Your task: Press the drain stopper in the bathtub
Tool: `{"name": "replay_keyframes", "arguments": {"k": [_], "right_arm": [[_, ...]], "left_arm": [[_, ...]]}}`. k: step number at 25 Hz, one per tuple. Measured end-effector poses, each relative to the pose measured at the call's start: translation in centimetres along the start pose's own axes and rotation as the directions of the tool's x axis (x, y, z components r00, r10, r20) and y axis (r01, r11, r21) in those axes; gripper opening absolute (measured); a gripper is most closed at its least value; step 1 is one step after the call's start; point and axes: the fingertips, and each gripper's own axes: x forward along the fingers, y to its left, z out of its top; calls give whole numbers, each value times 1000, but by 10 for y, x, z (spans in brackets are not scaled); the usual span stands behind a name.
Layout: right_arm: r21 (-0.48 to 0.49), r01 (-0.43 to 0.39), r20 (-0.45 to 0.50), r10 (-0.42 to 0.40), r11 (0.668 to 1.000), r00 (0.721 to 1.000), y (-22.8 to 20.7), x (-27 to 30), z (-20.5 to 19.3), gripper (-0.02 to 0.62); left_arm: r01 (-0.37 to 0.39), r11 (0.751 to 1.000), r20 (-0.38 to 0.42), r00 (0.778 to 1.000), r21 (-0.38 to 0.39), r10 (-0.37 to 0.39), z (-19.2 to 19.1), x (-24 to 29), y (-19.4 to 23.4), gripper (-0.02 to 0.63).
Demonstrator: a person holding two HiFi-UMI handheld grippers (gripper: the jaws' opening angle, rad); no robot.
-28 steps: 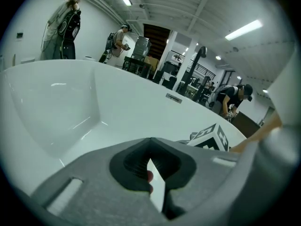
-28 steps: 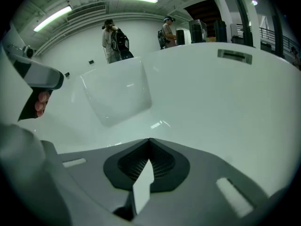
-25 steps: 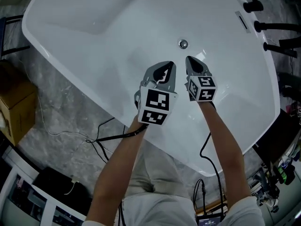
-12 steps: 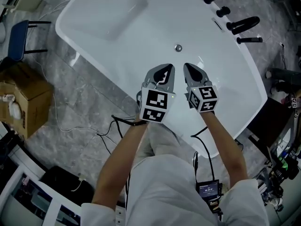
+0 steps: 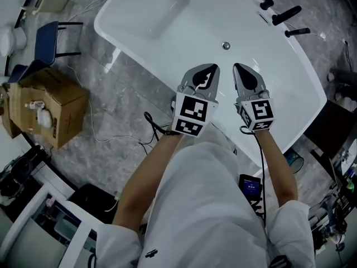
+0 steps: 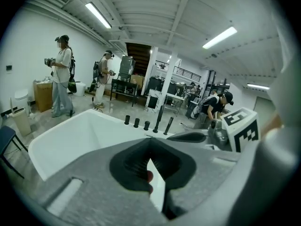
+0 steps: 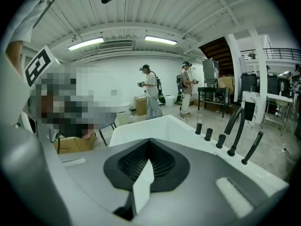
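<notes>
Bathtub (image 5: 162, 54), white, lies across the upper half of the head view, with black taps (image 5: 284, 14) along its far rim. Its drain stopper (image 5: 226, 46) sits in the tub floor, just beyond the two gripper tips and roughly between them, touched by neither. Left gripper (image 5: 207, 74) and right gripper (image 5: 241, 72) are held side by side over the tub's near edge, both pointing toward the drain. In the left gripper view, the left gripper's jaws are pressed together at the tips with nothing between them; a small reddish spot shows in the slit behind the pads, possibly a fingertip, though it is too dim to be sure. The right gripper view shows the right gripper's jaws likewise brought together and empty, with the tub and taps beyond. On the floor to the left stand a cardboard box (image 5: 47, 108) and a blue chair (image 5: 47, 43).
</notes>
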Motion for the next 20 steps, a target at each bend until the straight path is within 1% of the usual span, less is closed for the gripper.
{"name": "replay_keyframes", "arguments": {"k": [5,7,9,13,17,20], "right_arm": [[13,29,33,-29,1000,999,24,-27,36,3],[25,26,51,-27,999,998,31,-36,55,3],[11,12,75,-12,1000,997,42,-42,78,3],[-49,-14,133,20,999,991,69,-50,129,0],[-98,-20,171,37,995,984,95,-64,171,0],[-96,-8,220,29,995,975,107,-76,203,-2]], "left_arm": [[15,999,34,999,-39,-14,24,-41,3,5],[23,998,59,998,-54,-20,34,-53,4,5],[35,998,80,996,-60,-30,45,-66,5,5],[47,999,121,992,-6,-46,75,-95,5,5],[71,997,135,988,-1,-70,94,-124,-2,5],[79,997,146,986,17,-80,114,-143,-2,5]]}}
